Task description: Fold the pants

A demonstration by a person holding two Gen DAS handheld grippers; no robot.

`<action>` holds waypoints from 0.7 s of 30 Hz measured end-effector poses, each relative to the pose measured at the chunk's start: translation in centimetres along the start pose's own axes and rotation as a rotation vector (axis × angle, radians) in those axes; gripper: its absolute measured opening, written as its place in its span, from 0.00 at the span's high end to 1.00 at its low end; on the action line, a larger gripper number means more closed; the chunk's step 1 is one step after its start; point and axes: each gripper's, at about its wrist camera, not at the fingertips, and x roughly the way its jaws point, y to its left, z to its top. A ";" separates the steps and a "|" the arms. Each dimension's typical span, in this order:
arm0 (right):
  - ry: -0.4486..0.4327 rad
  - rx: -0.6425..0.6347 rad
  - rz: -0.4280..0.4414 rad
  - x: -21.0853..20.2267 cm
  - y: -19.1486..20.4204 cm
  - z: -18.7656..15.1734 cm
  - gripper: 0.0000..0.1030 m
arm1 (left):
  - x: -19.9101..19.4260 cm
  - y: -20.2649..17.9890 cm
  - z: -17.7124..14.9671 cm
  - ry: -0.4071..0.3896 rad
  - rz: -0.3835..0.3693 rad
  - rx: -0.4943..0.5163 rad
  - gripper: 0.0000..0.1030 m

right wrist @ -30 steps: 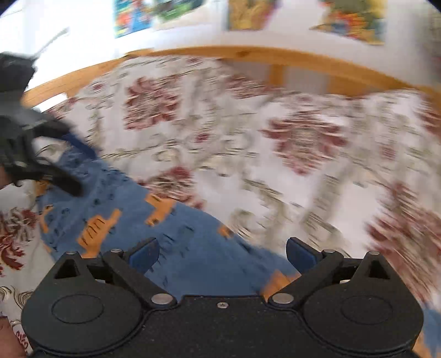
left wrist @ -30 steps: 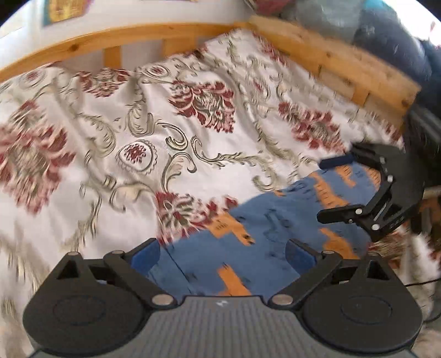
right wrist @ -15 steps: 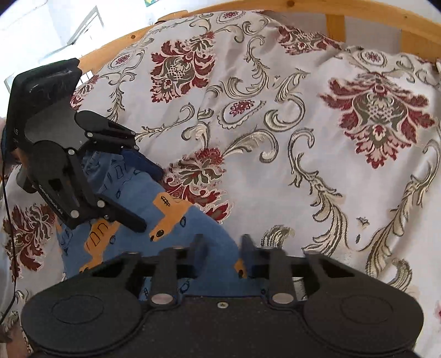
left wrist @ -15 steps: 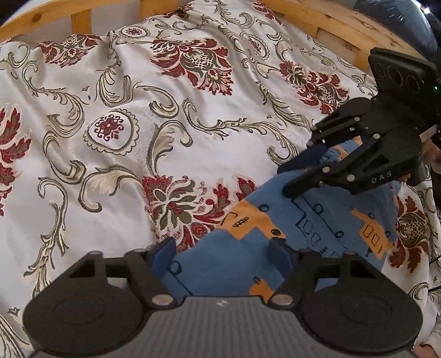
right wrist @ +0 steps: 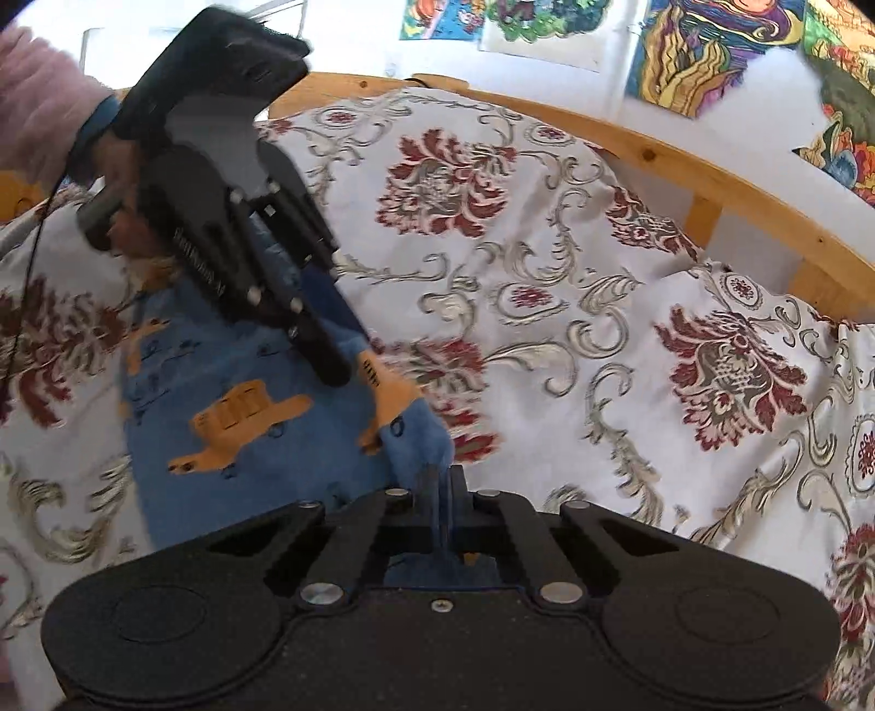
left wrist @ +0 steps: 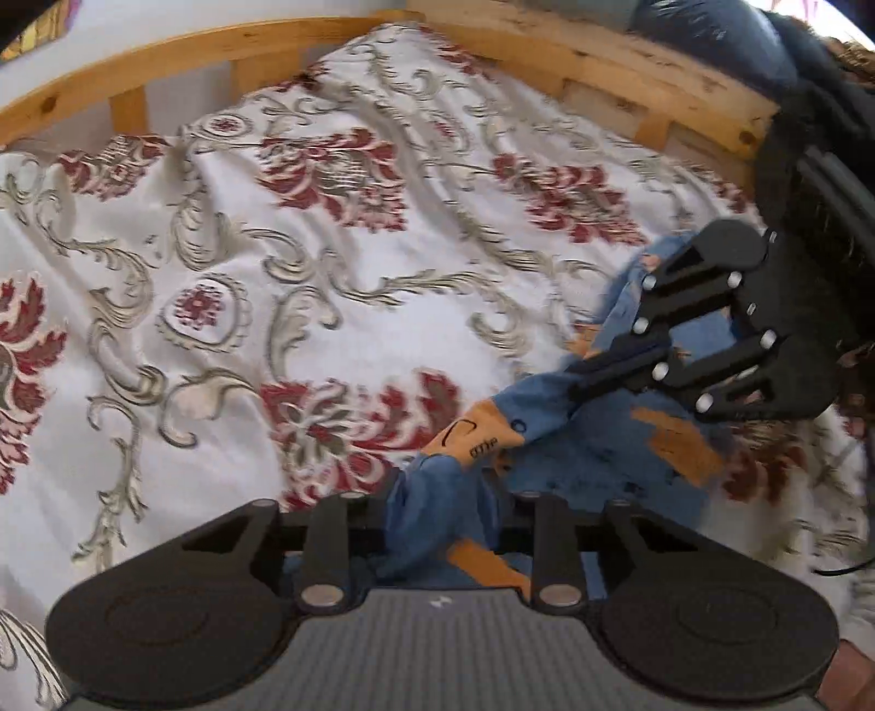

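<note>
Two grippers, left gripper (left wrist: 437, 508) and right gripper (right wrist: 440, 487), each pinch one pair of blue pants (right wrist: 240, 415).

From my feeds I can read almost nothing. The left tool (right wrist: 328, 361) carries a line of raised lettering along its side in the right wrist view, but it is too blurred for me to make out. On the pants (left wrist: 590, 470), an orange patch bears small black marks that I cannot read as letters. The wall posters (right wrist: 705, 49) show no legible words.
</note>
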 end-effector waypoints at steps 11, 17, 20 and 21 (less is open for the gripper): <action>0.006 -0.030 -0.113 -1.6 7.5 -4.1 0.99 | -0.7 0.6 2.3 0.087 -0.109 -0.171 0.38; -0.009 -0.070 -0.114 -1.9 8.7 -5.6 0.99 | 2.3 -0.5 4.2 0.227 -0.036 -0.204 0.40; -0.011 -0.042 -0.080 -2.4 8.7 -5.8 1.00 | 3.8 -1.2 4.3 0.271 -0.043 -0.193 0.40; -0.014 -0.034 -0.073 -2.4 8.7 -5.9 1.00 | 4.3 -1.5 4.4 0.283 -0.036 -0.176 0.40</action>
